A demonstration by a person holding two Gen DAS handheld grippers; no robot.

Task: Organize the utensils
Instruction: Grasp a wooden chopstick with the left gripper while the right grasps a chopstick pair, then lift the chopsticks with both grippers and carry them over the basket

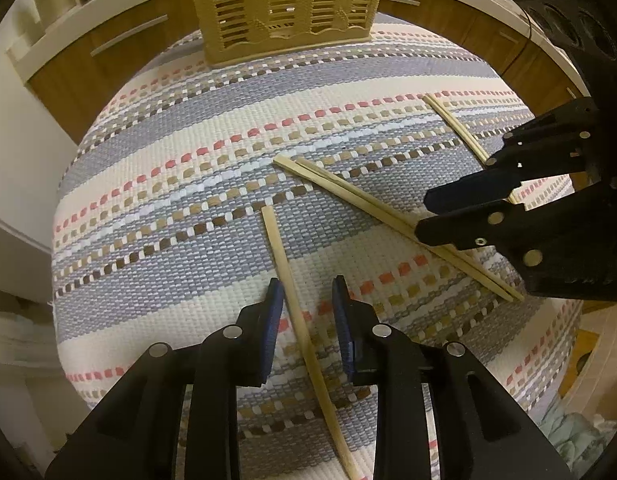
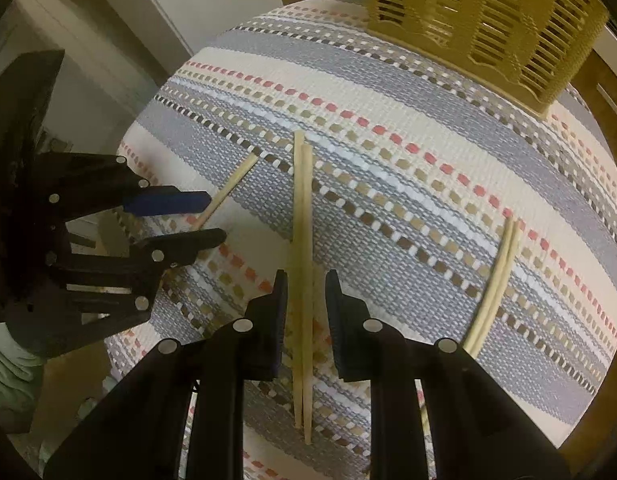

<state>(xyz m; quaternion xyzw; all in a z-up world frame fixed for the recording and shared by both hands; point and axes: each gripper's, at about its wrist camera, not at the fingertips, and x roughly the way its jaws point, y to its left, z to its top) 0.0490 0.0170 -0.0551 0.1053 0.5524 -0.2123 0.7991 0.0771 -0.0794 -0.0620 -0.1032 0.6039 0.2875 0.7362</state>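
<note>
While your left tongs [image 1: 306, 320] stand spread low in the left view, a single chopstick [image 1: 296, 304] lies loose between them. In the right view, your right tongs [image 2: 304, 312] straddle a chopstick pair [image 2: 301, 240], seemingly without pinching; holder [image 2: 488, 20] upper right.

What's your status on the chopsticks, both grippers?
Left gripper open, straddling single chopstick on mat. Right gripper open, straddling a pair, not clamped. Another pair loose, basket path clear.
</note>
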